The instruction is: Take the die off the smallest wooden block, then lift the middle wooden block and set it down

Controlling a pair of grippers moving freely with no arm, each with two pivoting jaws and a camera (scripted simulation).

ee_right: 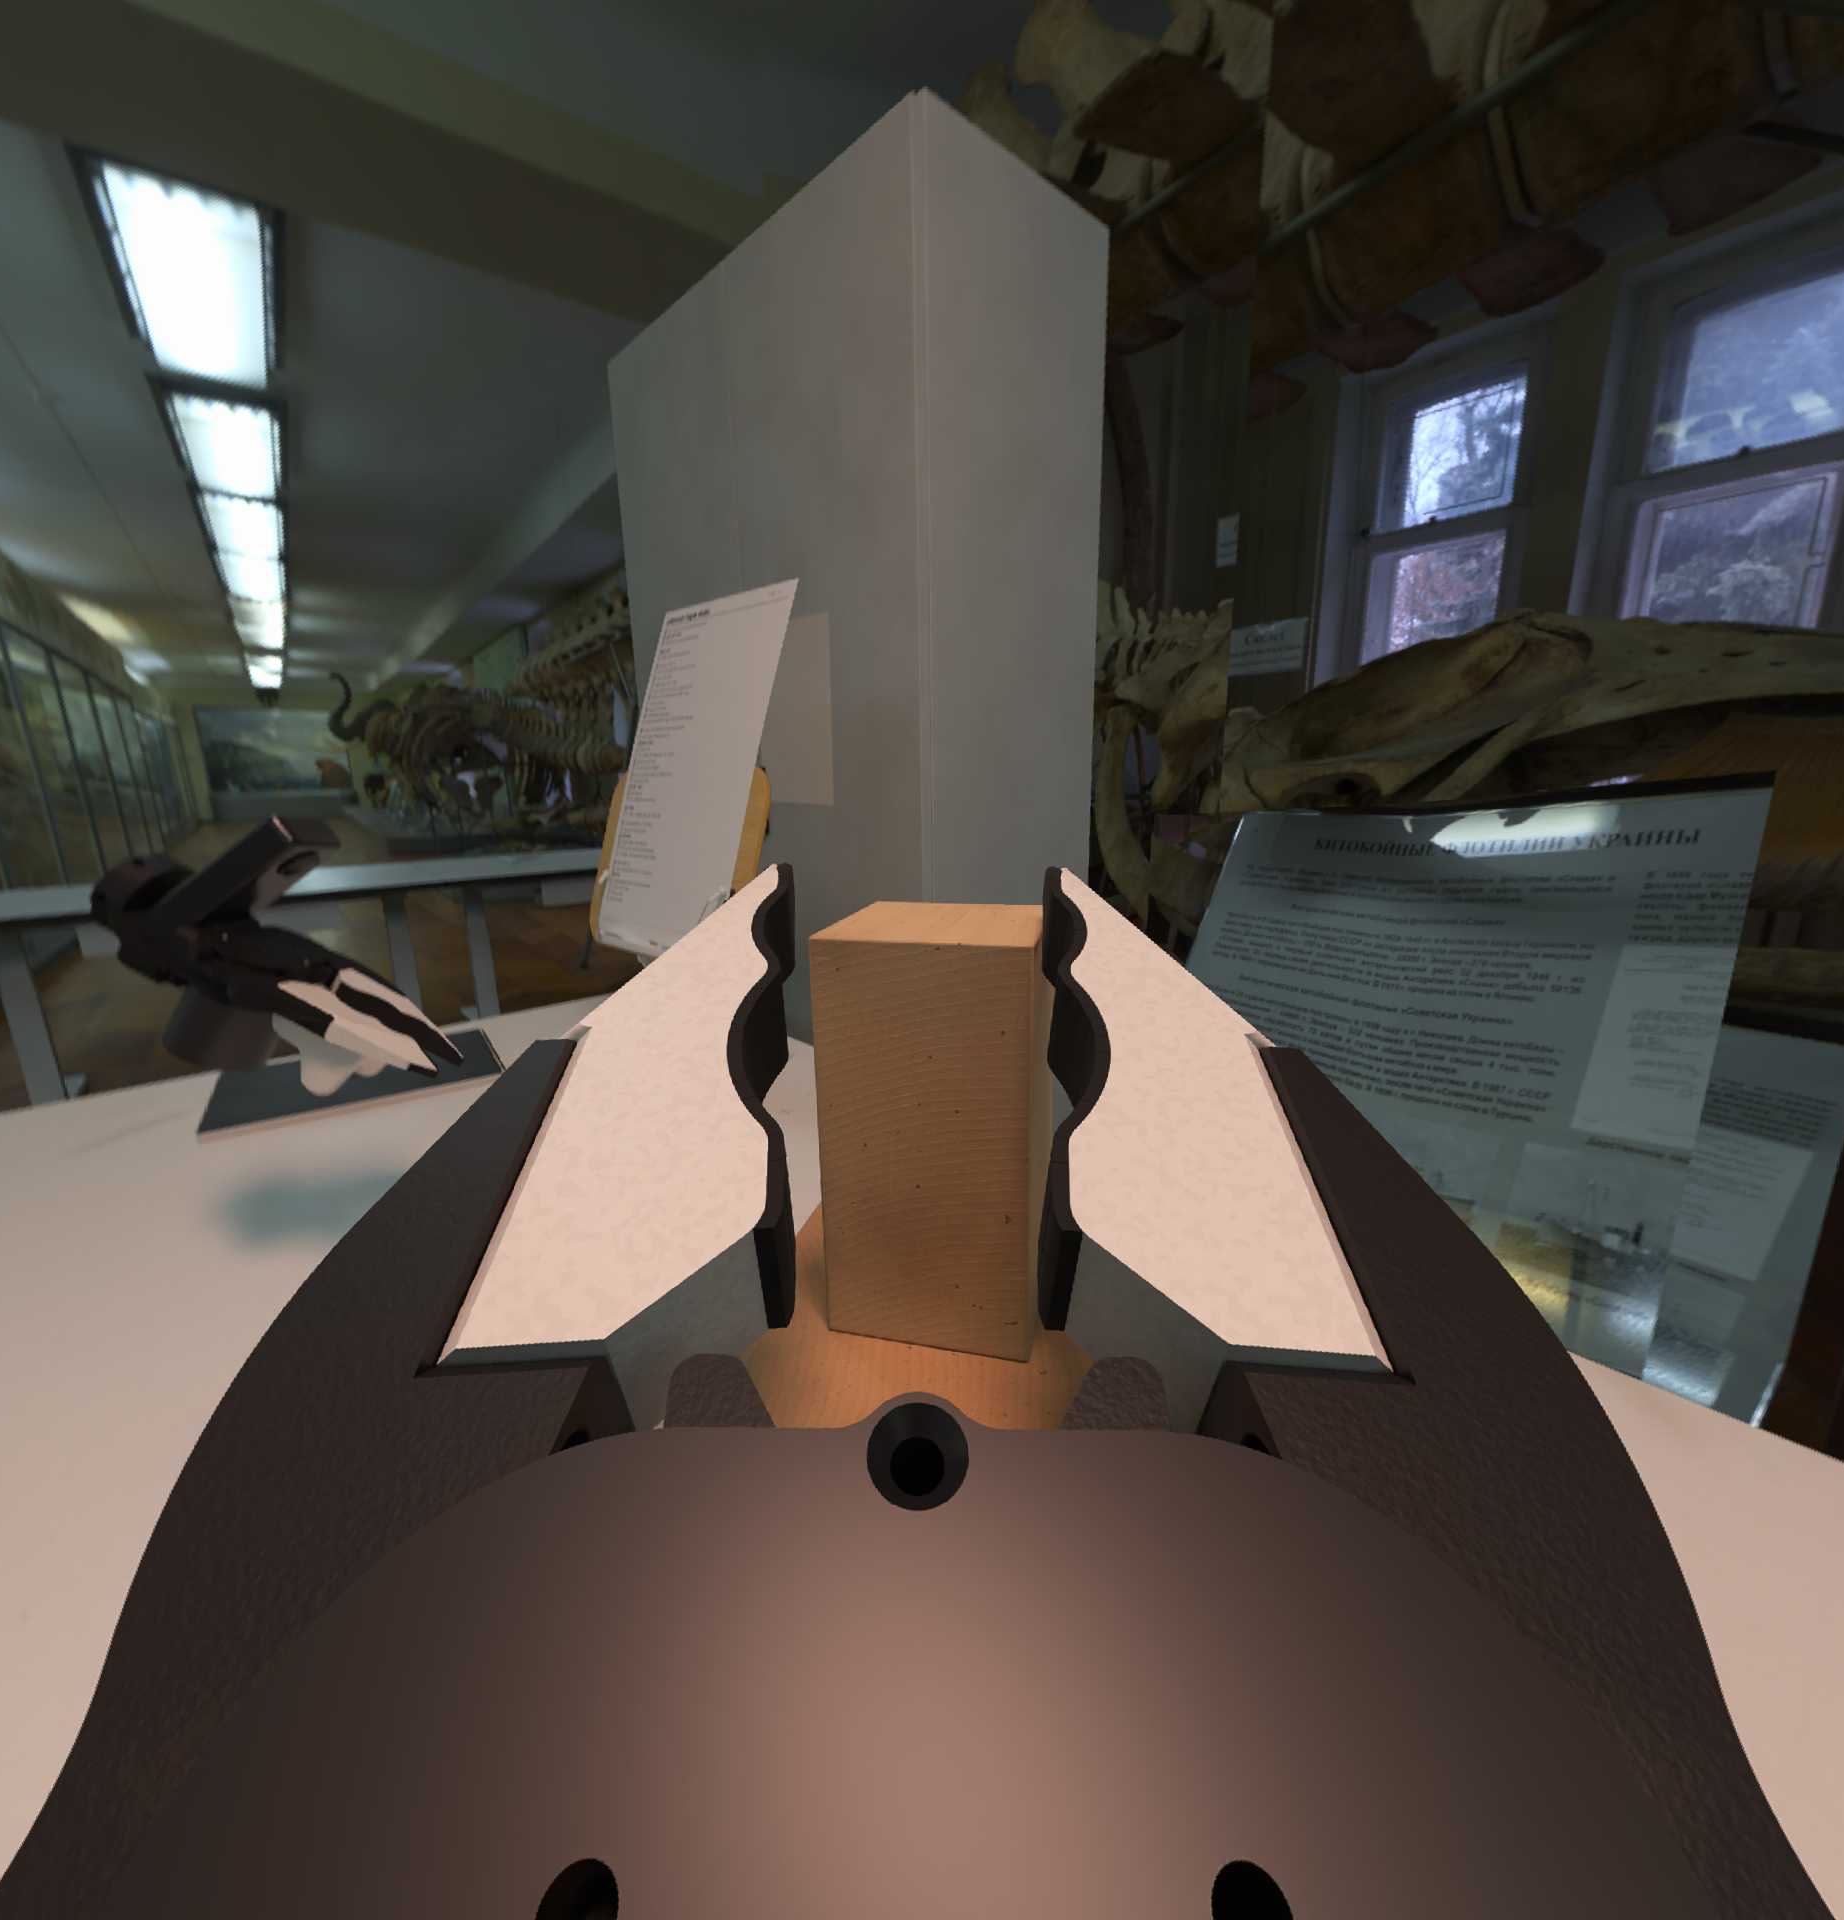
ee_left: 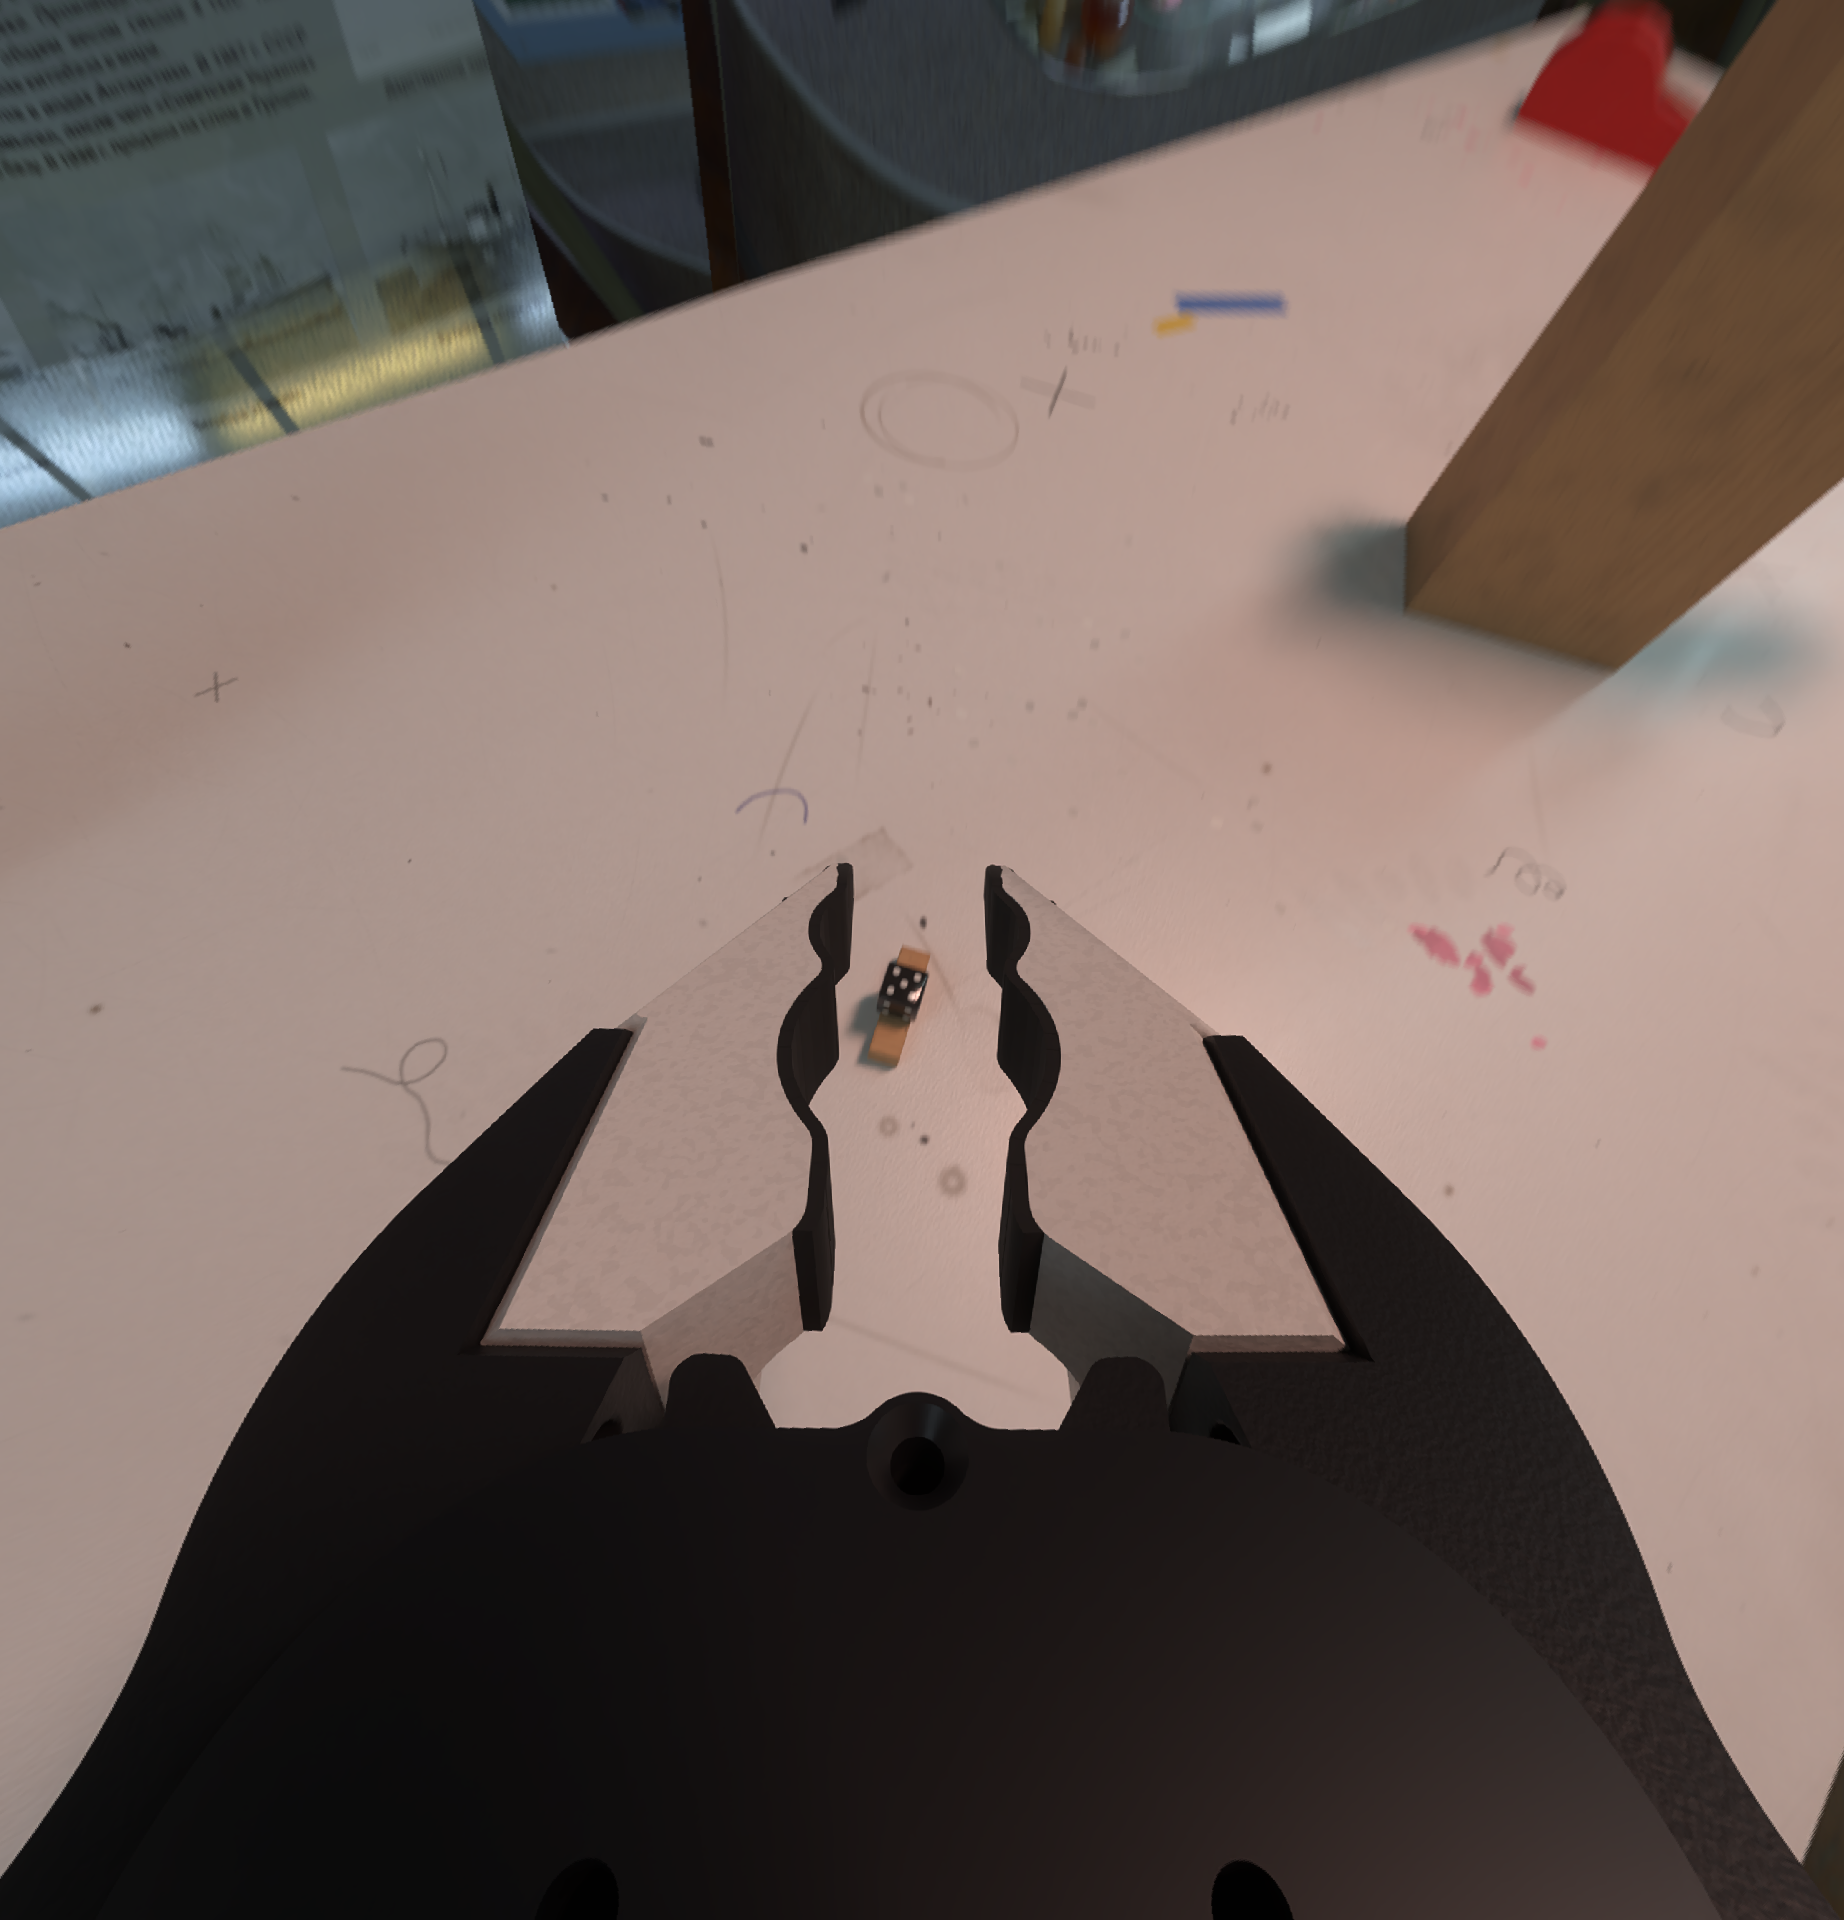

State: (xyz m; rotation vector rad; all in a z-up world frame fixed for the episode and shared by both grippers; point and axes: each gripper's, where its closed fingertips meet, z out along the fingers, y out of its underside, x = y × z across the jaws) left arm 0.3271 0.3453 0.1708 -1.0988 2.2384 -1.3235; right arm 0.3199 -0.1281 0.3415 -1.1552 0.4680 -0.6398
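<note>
In the left wrist view the die [ee_left: 902, 987], black with white pips, sits on the smallest wooden block [ee_left: 898, 1006], a thin tan slab lying flat on the bench [ee_left: 378, 831] just below the frame's centre. The slab's long axis runs from lower left to upper right, nearly in line with the left claw [ee_left: 919, 883], whose jaws stand apart, holding nothing, well above the pair. The die looks hard, light and smooth-faced; I judge it best pinched across two opposite side faces, gently, since the slab under it is light enough to skid or come up with it.

In the right wrist view the middle wooden block [ee_right: 923, 1127] stands upright at frame centre between the jaws of the right claw [ee_right: 918, 894], its long axis vertical and a narrow face toward the camera. The jaws flank its sides closely; whether they press it I cannot tell. Beneath it shows a tan wooden surface [ee_right: 897, 1387]. The block looks stiff, solid and fairly grippy; taking hold across its two side faces near mid-height should keep it from tipping. The left claw also shows at the left of this frame, over the bench.

A larger wooden block [ee_left: 1666, 416] leans in at the left view's upper right.
</note>
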